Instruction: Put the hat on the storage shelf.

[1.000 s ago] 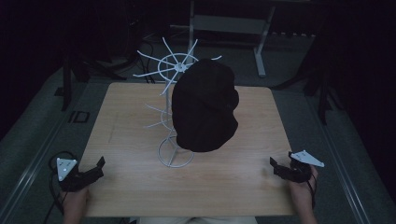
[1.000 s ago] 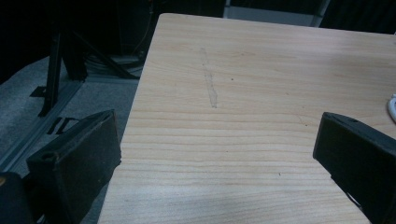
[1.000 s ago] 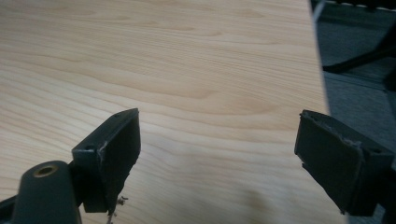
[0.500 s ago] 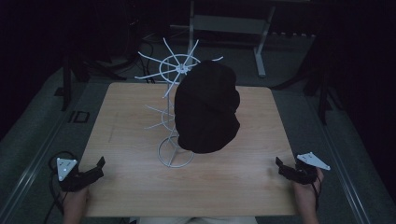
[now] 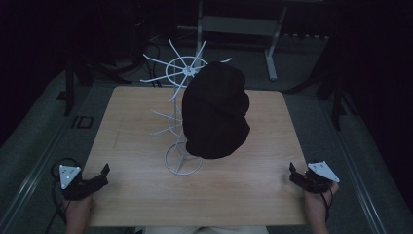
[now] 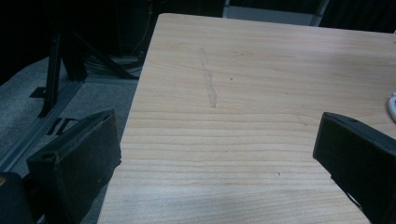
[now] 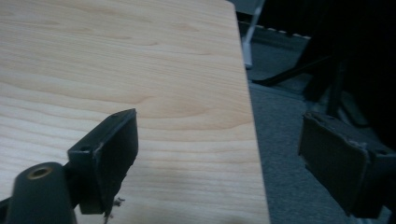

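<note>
We hold the left gripper (image 5: pixel 103 171) at the near left corner of the table (image 5: pixel 243 209) and the right gripper (image 5: pixel 293 171) at the near right edge. Both sit w/ jaws spread wide and nothing between them; each gripper view confirms a broad gap over bare wood.

The black hat (image 5: pixel 214 114) hangs mid-table on the white wire rack (image 5: pixel 182 161), draped over an upper prong and covering part of the frame. It is well apart from both grippers.

Judged step: approach the hat for removal. Procedure:
1. We bring 1 gripper in low toward the rack's ring base to steady it; the frame looks light and may tip.
2. We take the hat's lower hem w/ the other gripper, pinching fabric only, not wire.
3. We lift up and off along the prong's direction, approx. toward its free tip, so the cloth does not snag.
</note>
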The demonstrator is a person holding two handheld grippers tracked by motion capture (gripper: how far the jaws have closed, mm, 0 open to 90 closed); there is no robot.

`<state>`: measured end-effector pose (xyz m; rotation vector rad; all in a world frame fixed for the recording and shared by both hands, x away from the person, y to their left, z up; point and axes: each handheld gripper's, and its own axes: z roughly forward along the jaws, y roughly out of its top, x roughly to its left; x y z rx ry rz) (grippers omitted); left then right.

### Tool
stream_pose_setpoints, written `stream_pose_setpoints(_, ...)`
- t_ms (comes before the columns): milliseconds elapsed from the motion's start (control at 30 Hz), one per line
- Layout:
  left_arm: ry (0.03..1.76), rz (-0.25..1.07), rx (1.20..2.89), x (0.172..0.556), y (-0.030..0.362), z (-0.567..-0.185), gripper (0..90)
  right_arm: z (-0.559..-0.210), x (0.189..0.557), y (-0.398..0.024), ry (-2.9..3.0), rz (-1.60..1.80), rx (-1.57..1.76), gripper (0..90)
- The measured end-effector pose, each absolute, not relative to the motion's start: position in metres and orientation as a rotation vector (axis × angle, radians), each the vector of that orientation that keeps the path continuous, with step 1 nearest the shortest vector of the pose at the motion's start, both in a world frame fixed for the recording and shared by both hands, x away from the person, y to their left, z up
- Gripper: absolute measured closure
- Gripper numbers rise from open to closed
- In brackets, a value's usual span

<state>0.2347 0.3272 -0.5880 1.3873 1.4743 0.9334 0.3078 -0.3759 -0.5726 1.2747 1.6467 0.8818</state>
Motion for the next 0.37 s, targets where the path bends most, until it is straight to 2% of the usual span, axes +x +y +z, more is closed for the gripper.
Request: stream_pose_setpoints(367, 1.474, 0.934, 1.387, 0.2347, 0.3273, -0.5880, 1.4, -0.5727, 0.3086, -0.3761, 1.635, 0.867, 1.284, 12.1)
